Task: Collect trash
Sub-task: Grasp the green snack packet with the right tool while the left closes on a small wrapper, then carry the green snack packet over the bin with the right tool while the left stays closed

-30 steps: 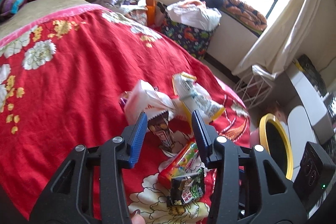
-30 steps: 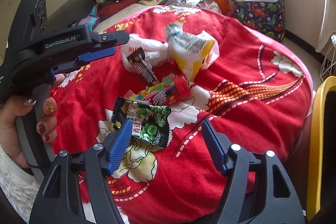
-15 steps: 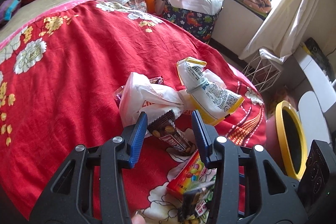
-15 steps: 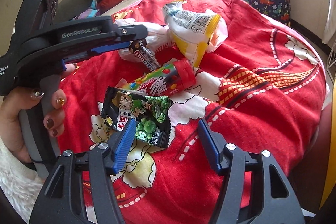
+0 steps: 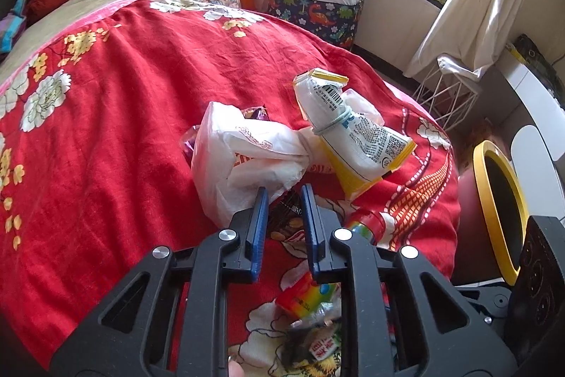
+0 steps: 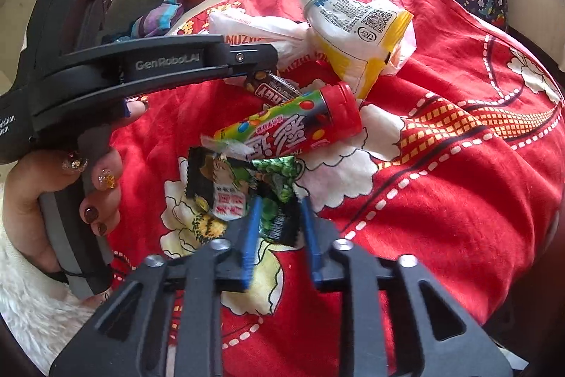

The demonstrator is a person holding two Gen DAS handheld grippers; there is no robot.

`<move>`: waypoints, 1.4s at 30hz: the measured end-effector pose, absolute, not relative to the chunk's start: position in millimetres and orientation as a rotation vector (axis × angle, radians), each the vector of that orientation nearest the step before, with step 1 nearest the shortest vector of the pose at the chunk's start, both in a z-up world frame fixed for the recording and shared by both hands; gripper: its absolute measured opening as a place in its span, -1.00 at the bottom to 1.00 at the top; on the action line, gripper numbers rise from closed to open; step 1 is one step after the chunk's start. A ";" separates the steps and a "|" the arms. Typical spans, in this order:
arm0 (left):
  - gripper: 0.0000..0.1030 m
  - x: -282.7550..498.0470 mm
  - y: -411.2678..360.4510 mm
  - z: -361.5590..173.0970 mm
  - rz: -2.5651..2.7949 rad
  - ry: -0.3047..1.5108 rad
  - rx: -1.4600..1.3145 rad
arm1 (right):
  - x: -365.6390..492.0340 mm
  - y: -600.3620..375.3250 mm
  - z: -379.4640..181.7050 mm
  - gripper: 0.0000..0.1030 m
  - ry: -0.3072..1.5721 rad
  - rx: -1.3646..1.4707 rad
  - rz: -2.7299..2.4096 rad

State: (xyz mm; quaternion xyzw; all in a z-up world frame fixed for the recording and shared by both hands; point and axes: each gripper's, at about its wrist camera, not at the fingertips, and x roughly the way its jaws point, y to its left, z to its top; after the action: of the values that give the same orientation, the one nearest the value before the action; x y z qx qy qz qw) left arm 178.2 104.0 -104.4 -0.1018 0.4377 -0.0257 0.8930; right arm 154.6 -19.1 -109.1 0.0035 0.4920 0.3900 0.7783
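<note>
**Trash pickup: both tongs closing on wrappers**

Trash lies clustered on the red floral bedspread (image 5: 116,101). The left wrist view shows the left tongs (image 5: 282,196) closing with the dark chocolate wrapper (image 5: 287,211) between the blue pads; whether the pads already press on it cannot be told. Just beyond lie the white plastic bag (image 5: 240,158) and the yellow-and-white snack pouch (image 5: 356,136). Only this view shows the yellow-rimmed bin (image 5: 494,200) beside the bed.

The right wrist view shows the right tongs (image 6: 279,211) closing on the green-and-black snack packet (image 6: 243,179), whose edge is crumpled between the pads. The red-capped candy tube (image 6: 293,126) lies just beyond it. Only this view shows the hand (image 6: 53,193) holding the left tool, and the chocolate wrapper (image 6: 272,89) at that tool's tip.

Compared with one second earlier, both tongs stand much narrower and lower over the bedspread. The snack packet, then flat, is now bunched up.
</note>
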 end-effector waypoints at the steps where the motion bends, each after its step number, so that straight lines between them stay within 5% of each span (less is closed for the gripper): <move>1: -0.75 177.2 104.4 -104.5 -0.057 0.907 -0.215 | 155.5 -22.4 -108.9 -0.82 1.069 0.024 0.841; 6: -0.79 170.9 101.5 -101.6 -0.075 0.896 -0.225 | 152.0 -31.5 -106.1 -0.95 1.067 0.048 0.828; 42: -0.82 148.7 82.6 -14.6 -0.099 0.667 -0.264 | 140.0 -109.6 -18.5 -0.97 0.775 0.054 0.646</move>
State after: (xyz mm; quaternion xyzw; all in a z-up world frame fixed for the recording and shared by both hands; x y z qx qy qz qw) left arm 148.7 82.6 -14.6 -0.1292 0.3264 -0.0486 0.9351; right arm 140.0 -109.6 -18.5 0.0258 0.3713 0.3096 0.8750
